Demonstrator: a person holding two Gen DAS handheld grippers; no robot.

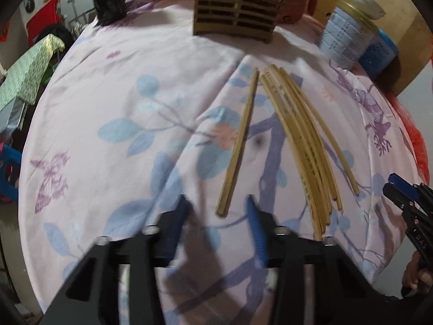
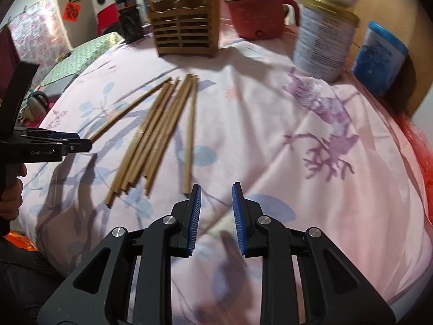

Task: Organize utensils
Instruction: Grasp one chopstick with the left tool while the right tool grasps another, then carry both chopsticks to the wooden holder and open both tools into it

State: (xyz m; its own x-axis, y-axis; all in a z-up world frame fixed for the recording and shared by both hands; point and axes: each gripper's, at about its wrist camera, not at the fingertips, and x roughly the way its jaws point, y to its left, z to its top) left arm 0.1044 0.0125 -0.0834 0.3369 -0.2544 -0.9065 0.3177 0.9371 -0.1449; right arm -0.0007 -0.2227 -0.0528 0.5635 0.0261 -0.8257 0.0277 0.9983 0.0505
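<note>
Several bamboo chopsticks [image 1: 297, 135] [image 2: 154, 135] lie in a loose bundle on the floral pink cloth. One single chopstick [image 1: 240, 146] [image 2: 130, 108] lies apart on the bundle's left. Its near end sits between the fingers of my left gripper [image 1: 217, 200] [image 2: 86, 142], which is open, and the pads are not touching it. Another chopstick [image 2: 190, 130] lies on the bundle's right side, its near end just left of my right gripper [image 2: 216, 188] [image 1: 389, 187]. That gripper is open with nothing between its blue pads. A slatted wooden utensil holder [image 1: 235, 10] [image 2: 184, 35] stands at the back.
Behind the chopsticks stand a red pot [image 2: 257, 16], a tall tin can [image 2: 322, 40] [image 1: 349, 35], a blue box [image 2: 379, 57] and a dark bottle [image 2: 130, 19]. The cloth-covered table [image 2: 311, 189] drops away at its left and right edges. A person's hand [image 2: 10, 197] holds the left gripper's handle.
</note>
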